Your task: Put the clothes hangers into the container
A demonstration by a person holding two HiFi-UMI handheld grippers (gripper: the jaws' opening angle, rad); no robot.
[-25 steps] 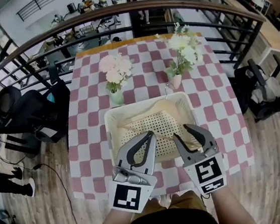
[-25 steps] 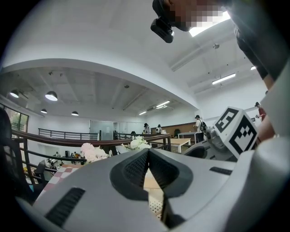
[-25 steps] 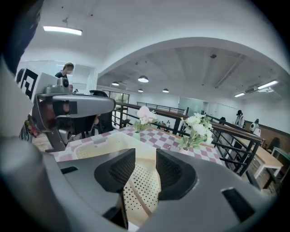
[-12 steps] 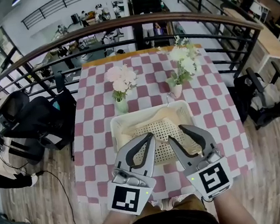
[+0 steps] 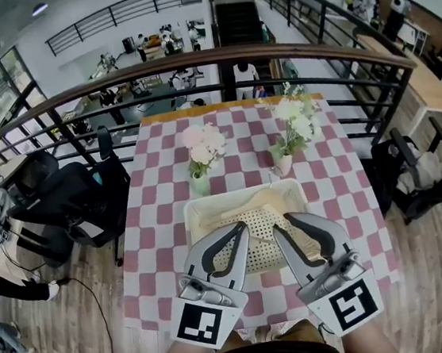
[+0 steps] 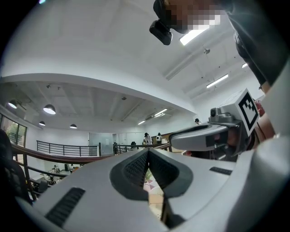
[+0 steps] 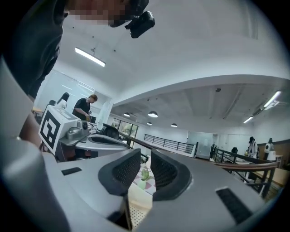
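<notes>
Since both grippers sit right at the bottom of the head view, I'll start there. The left gripper (image 5: 242, 227) has its jaws pressed together with nothing in them, and its own view shows the ribbed black pads (image 6: 136, 168) meeting at the tip. The right gripper (image 5: 284, 220) has just been closing its jaws, but there's a narrow slot between its pads (image 7: 124, 170) and nothing sits in it. Both are smooth grey plastic with a black-and-white marker cube at the back. They point out level, side by side and not touching.

Below and just beyond the tips is the container (image 5: 195, 215), a cream rectangular plastic basket with a perforated bottom. The clothes hangers (image 5: 233, 208), pale and wood-coloured, lie inside it toward its far wall. That puts them lower than both grippers and a bit ahead, touching neither.

The basket rests on a table (image 5: 158, 219) under a pink-and-white checked cloth. Just past the basket, ahead-left of the left gripper, is a pale green vase (image 5: 199, 184) of pinkish-white flowers. A second pale vase (image 5: 283, 164) with white blooms and green leaves stands ahead of the right gripper.

Past the table's far edge runs a curved railing (image 5: 222, 56) with dark metal bars and a brown top rail. A lower floor with people shows beyond it. Black office chairs (image 5: 55, 192) stand well off to the left gripper's side, on a wood plank floor (image 5: 79, 325).
</notes>
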